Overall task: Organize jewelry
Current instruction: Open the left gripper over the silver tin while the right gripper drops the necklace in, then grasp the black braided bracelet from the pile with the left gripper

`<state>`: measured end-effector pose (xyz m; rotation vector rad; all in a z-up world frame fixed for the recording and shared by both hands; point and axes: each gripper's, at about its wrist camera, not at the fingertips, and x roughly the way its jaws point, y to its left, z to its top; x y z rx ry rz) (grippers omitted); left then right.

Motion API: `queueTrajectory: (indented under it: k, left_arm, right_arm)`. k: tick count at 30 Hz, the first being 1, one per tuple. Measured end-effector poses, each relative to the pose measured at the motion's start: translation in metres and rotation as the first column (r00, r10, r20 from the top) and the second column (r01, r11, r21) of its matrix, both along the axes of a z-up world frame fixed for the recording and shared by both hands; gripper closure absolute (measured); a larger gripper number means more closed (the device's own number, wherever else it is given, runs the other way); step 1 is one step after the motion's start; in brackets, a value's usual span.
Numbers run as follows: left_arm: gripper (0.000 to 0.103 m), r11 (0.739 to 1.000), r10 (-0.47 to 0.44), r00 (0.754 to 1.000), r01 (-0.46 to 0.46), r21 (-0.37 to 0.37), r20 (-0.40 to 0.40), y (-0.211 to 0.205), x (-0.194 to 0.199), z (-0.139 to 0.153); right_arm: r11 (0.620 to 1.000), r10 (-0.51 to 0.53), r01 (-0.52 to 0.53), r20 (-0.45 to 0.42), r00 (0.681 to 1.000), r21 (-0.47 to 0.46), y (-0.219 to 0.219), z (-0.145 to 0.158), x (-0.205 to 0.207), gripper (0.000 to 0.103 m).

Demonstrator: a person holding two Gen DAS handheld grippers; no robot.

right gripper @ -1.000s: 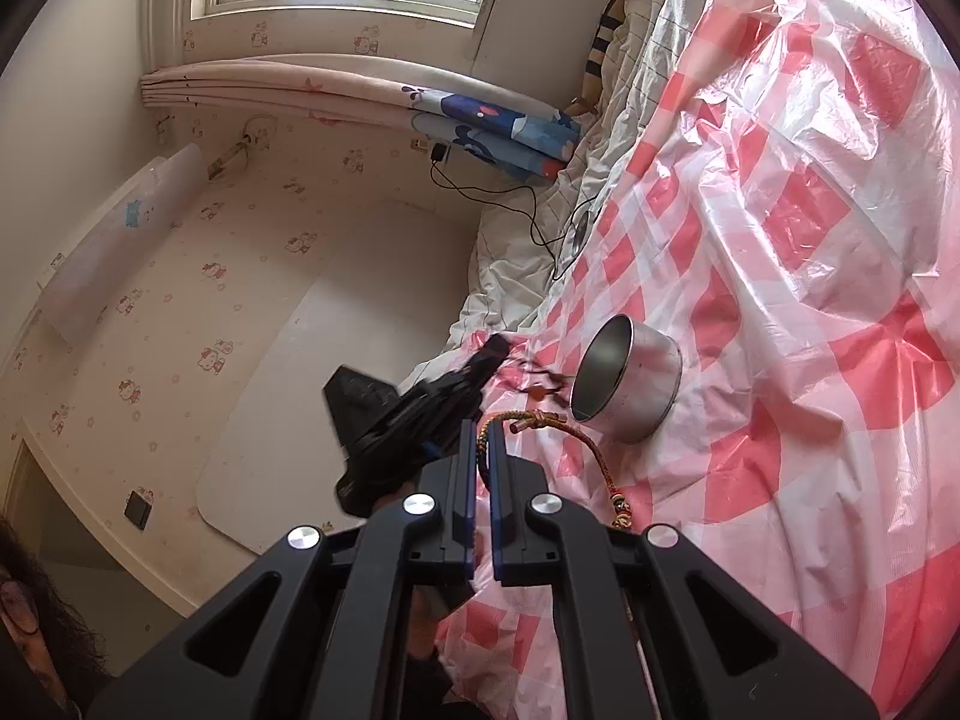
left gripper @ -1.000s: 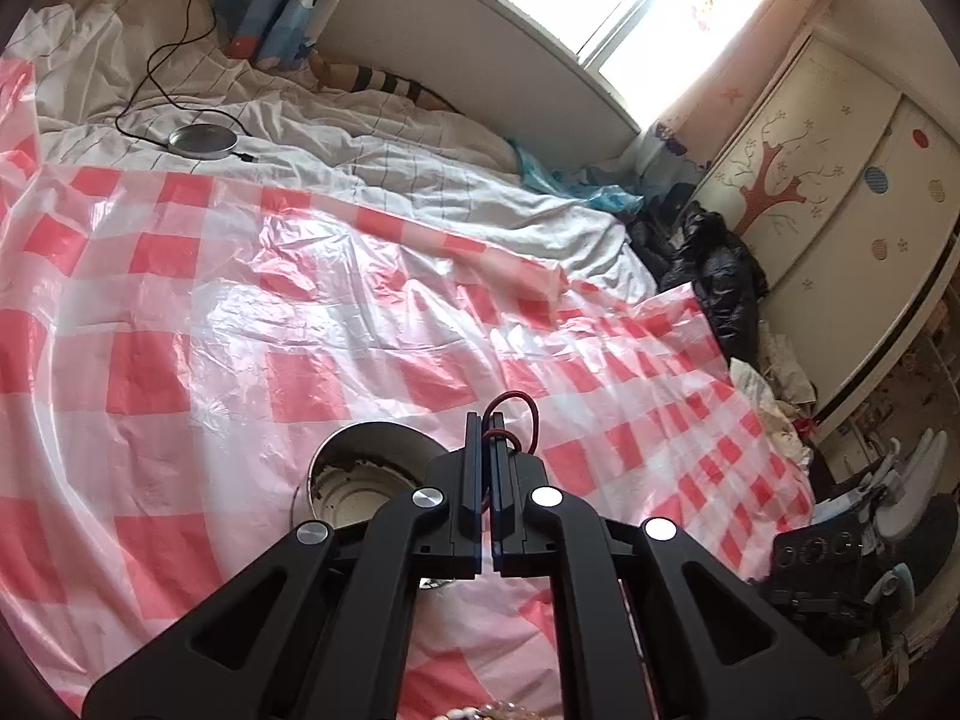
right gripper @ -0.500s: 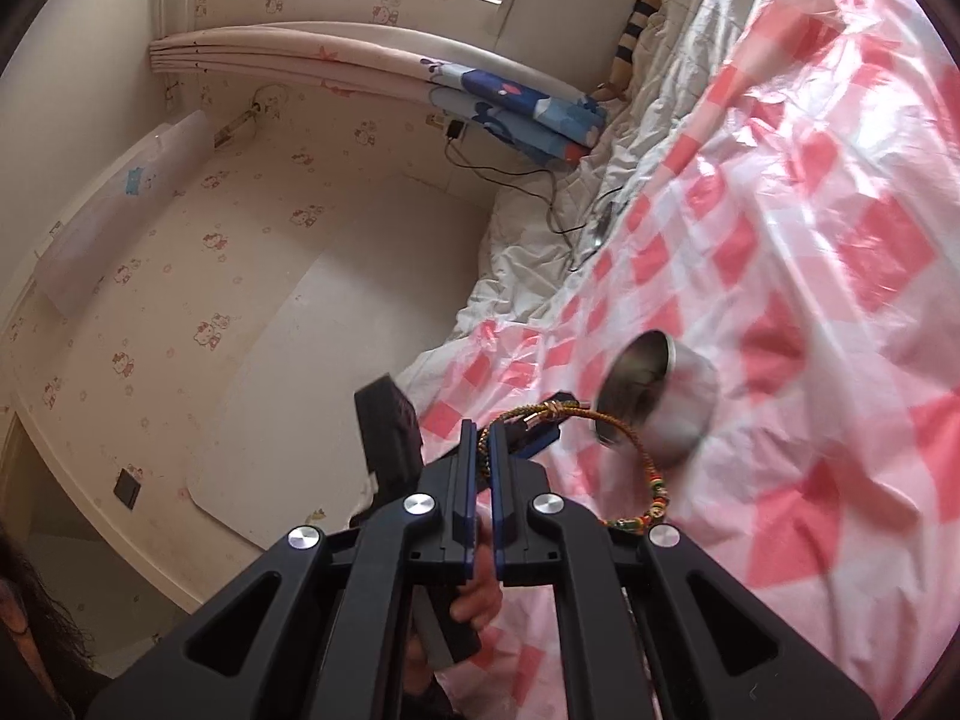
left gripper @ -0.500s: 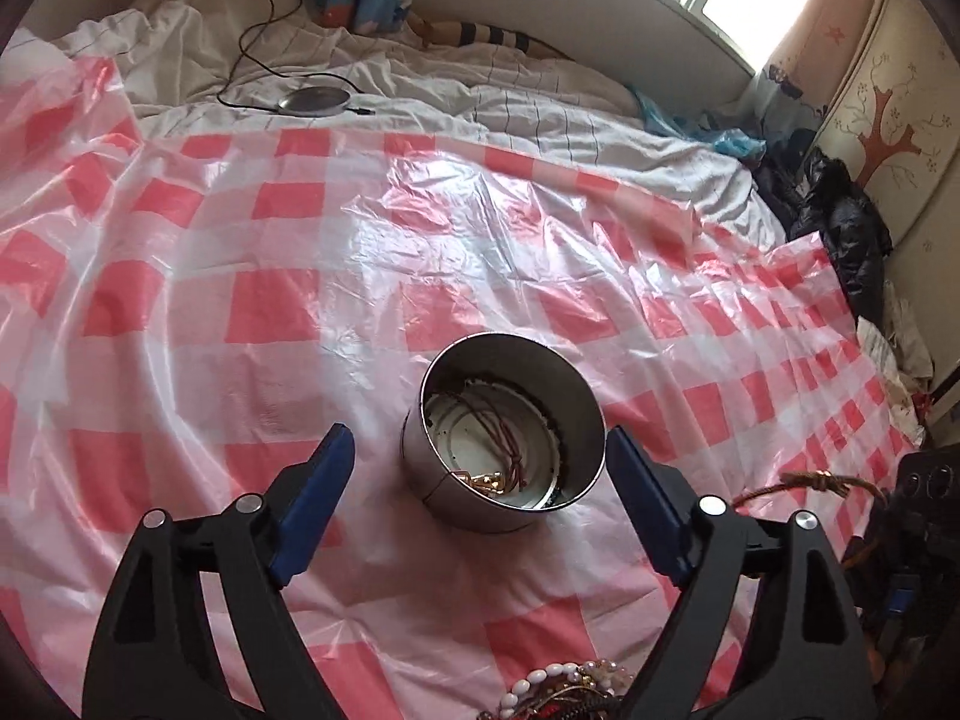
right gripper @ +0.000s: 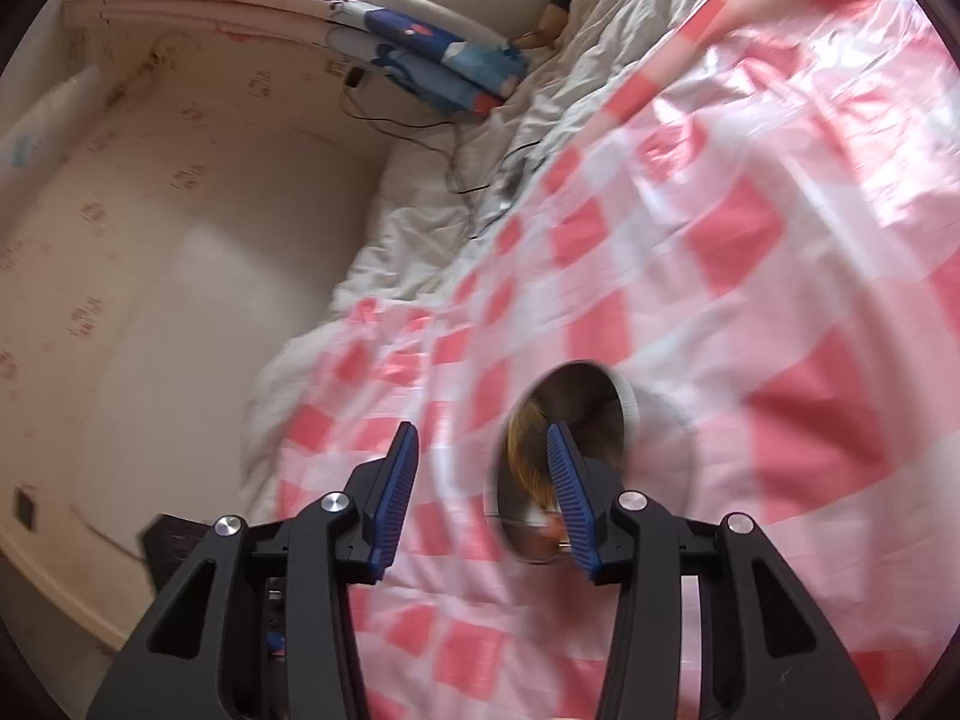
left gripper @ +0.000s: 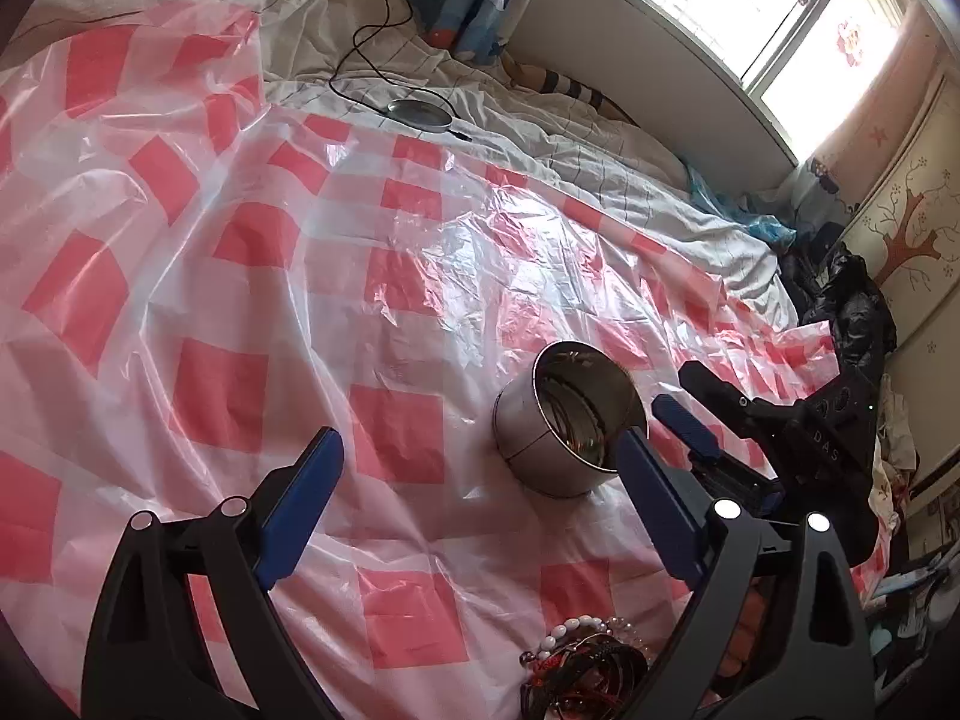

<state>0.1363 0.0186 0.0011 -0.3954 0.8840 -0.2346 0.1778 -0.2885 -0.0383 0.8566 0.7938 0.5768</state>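
Left gripper (left gripper: 480, 450): jaws spread wide, just been opening, nothing between the blue pads (left gripper: 300, 501); points steeply down. Right gripper (right gripper: 483, 447): jaws about half apart, just been opening, nothing gripped; seen from the left wrist at 3 o'clock, fingers aimed toward 9 o'clock.

The right wrist view is motion-blurred: the tin (right gripper: 564, 456) smears, and something golden inside it cannot be made out. In the left wrist view the tin's contents are too dim to tell, and the bracelet heap (left gripper: 585, 669) is cut off by the bottom edge.
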Motion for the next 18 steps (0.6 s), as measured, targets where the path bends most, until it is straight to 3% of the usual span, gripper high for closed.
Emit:
queueTrajectory:
  k: [4, 7, 11, 14, 18]
  left_arm:
    - [0.015, 0.998, -0.05, 0.999, 0.051, 0.047, -0.013, -0.007, -0.004, -0.001]
    - [0.015, 0.993, -0.092, 0.995, 0.094, 0.076, -0.027, -0.01, -0.012, -0.003]
    - [0.015, 0.98, -0.19, 0.979, 0.194, 0.049, -0.078, -0.014, -0.033, -0.017]
    - [0.015, 0.965, -0.242, 0.965, 0.251, 0.081, -0.103, -0.026, -0.049, -0.028]
    - [0.015, 0.948, -0.282, 0.952, 0.296, 0.116, -0.12, -0.04, -0.063, -0.039]
  right_arm:
    - [0.994, -0.088, 0.092, 0.06, 0.994, -0.061, -0.023, 0.017, -0.024, 0.047]
    - [0.988, -0.108, 0.113, 0.051, 0.993, -0.104, -0.033, 0.019, -0.047, 0.039]
    - [0.987, -0.116, 0.117, 0.017, 0.993, -0.111, -0.044, 0.017, -0.078, 0.036]
    - [0.986, -0.123, 0.126, 0.032, 0.992, -0.107, -0.054, 0.019, -0.108, 0.029]
    - [0.985, -0.111, 0.113, 0.021, 0.994, -0.133, -0.054, 0.013, -0.135, 0.029]
